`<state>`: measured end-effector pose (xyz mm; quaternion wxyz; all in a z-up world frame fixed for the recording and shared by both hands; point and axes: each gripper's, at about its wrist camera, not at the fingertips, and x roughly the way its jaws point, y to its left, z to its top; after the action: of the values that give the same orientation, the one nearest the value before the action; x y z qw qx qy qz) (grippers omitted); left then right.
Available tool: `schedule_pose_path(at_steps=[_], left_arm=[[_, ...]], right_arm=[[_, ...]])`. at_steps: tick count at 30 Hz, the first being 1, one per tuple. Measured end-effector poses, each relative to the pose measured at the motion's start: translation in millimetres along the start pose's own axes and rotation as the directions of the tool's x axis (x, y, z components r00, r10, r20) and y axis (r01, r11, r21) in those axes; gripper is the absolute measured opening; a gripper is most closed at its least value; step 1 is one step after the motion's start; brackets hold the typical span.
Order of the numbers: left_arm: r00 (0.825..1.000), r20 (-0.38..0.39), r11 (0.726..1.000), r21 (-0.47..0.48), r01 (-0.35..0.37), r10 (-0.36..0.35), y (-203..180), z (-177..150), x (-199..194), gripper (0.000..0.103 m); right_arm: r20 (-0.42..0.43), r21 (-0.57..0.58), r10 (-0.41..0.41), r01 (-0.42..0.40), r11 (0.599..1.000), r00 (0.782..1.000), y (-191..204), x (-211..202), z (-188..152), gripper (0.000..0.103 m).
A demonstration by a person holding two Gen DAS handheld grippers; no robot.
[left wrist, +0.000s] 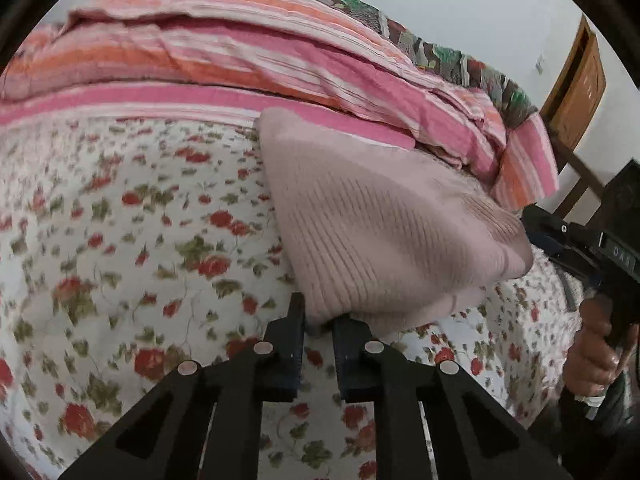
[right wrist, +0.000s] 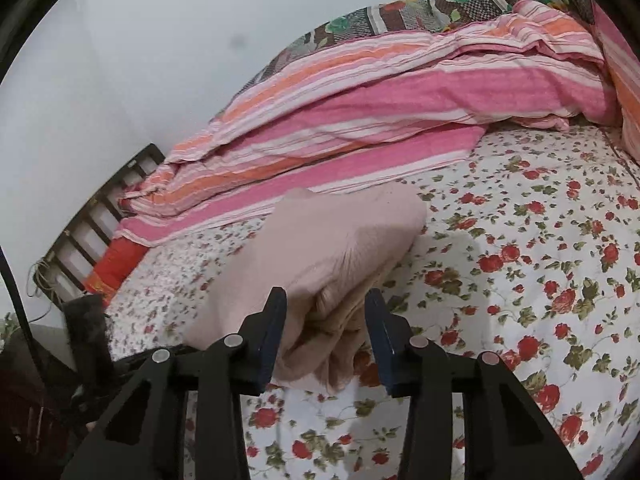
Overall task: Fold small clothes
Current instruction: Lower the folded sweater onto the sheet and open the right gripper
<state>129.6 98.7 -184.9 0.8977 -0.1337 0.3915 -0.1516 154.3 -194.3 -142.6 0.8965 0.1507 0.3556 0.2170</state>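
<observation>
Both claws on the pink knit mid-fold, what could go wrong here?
1. The left claw pinches only a thin edge of the knit; it may slip out.
2. The right claw straddles a thick bunched stack, with a visible gap on one side, so layers may drop and the fold may open.
</observation>
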Motion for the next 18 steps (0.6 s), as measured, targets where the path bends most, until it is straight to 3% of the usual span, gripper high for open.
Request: schedule_pose_path(at_steps=[3, 7, 10, 11, 12, 15, 16, 18], left_arm=[[1.000, 0.000, 1.000, -0.003, 0.008, -0.008, -2, -4, -6, 0.016], [0.998, 0.006, 0.994, 0.086, -0.060, 0.059, -17, -2, -7, 0.019], [0.999, 0.000, 0.990, 0.137, -0.040, 0.040, -25, 2, -9, 0.019], [1.000, 0.013, 0.990, 0.141, -0.016, 0.014, -25, 3, -15, 0.022], [1.000, 0.027, 0.990, 0.140, 0.010, -0.014, -24, 4, -21, 0.030], [0.996, 0.074, 0.992, 0.122, 0.040, -0.050, -20, 6, -34, 0.056], [0.994, 0.087, 0.992, 0.117, 0.052, -0.062, -20, 8, -36, 0.057], [0.995, 0.081, 0.994, 0.100, 0.046, -0.054, -22, 14, -30, 0.057]], right_arm=[[0.012, -0.021, 0.006, -0.006, 1.000, 1.000, 7, -6, -3, 0.041], [-0.017, -0.026, 0.028, -0.028, 0.999, 0.999, 15, 0, -5, 0.042], [-0.056, -0.055, -0.034, 0.031, 0.998, 0.998, 22, 16, -11, 0.041], [-0.066, -0.059, -0.054, 0.050, 0.997, 0.996, 22, 21, -13, 0.041], [-0.070, -0.055, -0.060, 0.056, 0.997, 0.996, 21, 24, -15, 0.041], [-0.092, -0.028, -0.068, 0.066, 0.997, 0.993, 12, 30, -18, 0.024], [-0.100, -0.023, -0.071, 0.069, 0.997, 0.992, 9, 32, -19, 0.016], [-0.115, -0.011, -0.075, 0.074, 0.997, 0.991, 7, 37, -22, 0.015]])
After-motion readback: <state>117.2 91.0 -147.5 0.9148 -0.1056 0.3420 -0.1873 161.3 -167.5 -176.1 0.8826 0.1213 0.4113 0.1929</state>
